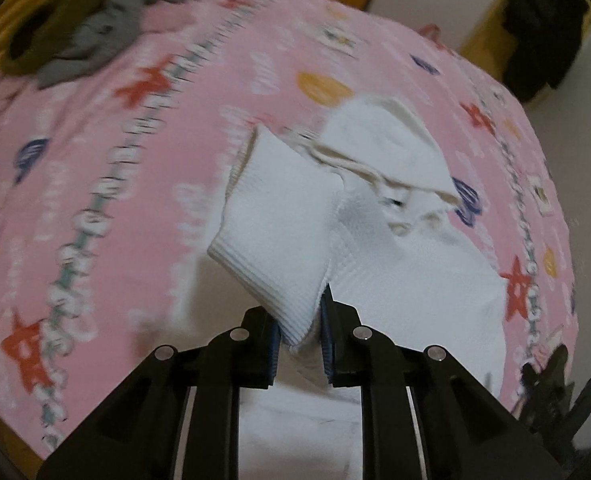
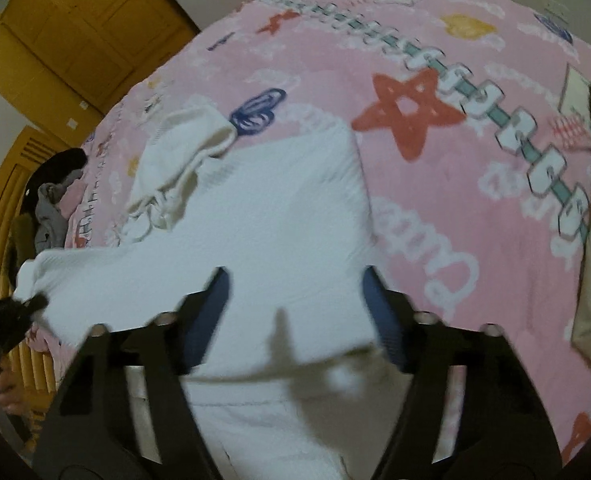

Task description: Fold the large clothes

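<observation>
White hooded garment (image 1: pixel 395 248) on the pink bedspread (image 1: pixel 135 160), cuff pinched in left gripper (image 1: pixel 301 340), right gripper (image 2: pixel 295 312) agape, holding nothing; risk: ribbed cuff slipping free, spoiling the fold.

The left wrist view looks steeply down along the left tool (image 1: pixel 301 344) from close above the bed (image 1: pixel 143 184), with the white garment (image 1: pixel 395 248) filling its lower middle and a wall beyond the far edge. The right wrist view also tilts down, from just behind the right tool (image 2: pixel 295 312), close over the same white garment (image 2: pixel 263 220) and the bed (image 2: pixel 475 208), facing a wooden door (image 2: pixel 75 28). Both views share the garment, the pink cover and the pile of dark clothes (image 1: pixel 87 28) at the bed's far side (image 2: pixel 51 200). Each view catches the other tool at its edge: (image 1: pixel 555 396), (image 2: pixel 7 320).
</observation>
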Available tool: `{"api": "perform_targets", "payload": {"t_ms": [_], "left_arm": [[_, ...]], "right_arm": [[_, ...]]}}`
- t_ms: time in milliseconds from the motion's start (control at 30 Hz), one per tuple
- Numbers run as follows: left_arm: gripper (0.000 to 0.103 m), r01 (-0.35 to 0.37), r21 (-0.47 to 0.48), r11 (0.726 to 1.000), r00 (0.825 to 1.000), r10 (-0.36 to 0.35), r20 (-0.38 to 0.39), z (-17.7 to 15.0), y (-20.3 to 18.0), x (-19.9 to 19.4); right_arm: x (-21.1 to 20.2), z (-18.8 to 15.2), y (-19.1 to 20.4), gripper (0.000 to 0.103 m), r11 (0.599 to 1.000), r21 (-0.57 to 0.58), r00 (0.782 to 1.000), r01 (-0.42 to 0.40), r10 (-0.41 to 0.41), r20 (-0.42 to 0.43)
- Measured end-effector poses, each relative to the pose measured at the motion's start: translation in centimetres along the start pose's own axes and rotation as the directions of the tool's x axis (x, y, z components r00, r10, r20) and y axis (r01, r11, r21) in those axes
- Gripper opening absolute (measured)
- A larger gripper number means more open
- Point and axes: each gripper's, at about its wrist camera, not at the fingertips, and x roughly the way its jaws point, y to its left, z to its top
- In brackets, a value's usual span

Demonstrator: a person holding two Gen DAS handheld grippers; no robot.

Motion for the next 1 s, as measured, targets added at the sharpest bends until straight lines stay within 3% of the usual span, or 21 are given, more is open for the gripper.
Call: {"api": "perform_targets", "payload": {"t_ms": [100, 200, 300, 433, 567, 733, 1000], "left_arm": [[0.016, -0.088, -0.005, 0.996, 0.996, 0.088, 0.015, -0.9, 2.3, -0.6], [0.016, -0.136, -0.040, 0.990, 0.990, 0.135, -0.033, -2.0, 4.9, 0.9], [0.016, -0.173, -0.053, 0.984, 0.983, 0.169, -0.071, -2.9, 6.5, 2.5], [0.016, -0.216, -0.040, 0.976, 0.973, 0.211, -0.098, -4.0, 7.5, 4.1], [0.017, -0.221, 0.005, 0.975, 0.965, 0.220, -0.139, -5.2, 7.6, 6.1], [0.023, -0.234, 0.028, 0.972, 0.957, 0.235, -0.172, -6.0, 8.9, 8.0], [0.035, -0.192, 0.020, 0.981, 0.958, 0.192, -0.213, -6.7, 11.5, 9.3]], "right_arm": [[1.0, 1.1, 0.6, 0.035, 0.999, -0.024, 1.000, -0.021, 0.021, -0.010], [2.7, 2.7, 1.1, 0.023, 0.998, -0.054, 1.000, -0.011, 0.010, -0.023], [4.7, 4.4, 1.1, 0.022, 0.998, -0.055, 0.999, -0.005, 0.003, -0.045], [7.8, 6.5, 2.7, 0.022, 0.990, -0.141, 0.997, 0.021, -0.032, -0.075], [13.4, 8.2, 3.9, 0.022, 0.982, -0.184, 0.985, 0.031, -0.061, -0.159], [19.3, 8.2, 3.4, 0.022, 0.956, -0.235, 0.948, 0.176, -0.229, -0.221], [20.7, 7.6, 3.7, 0.020, 0.927, -0.297, 0.930, 0.231, -0.300, -0.214]]}}
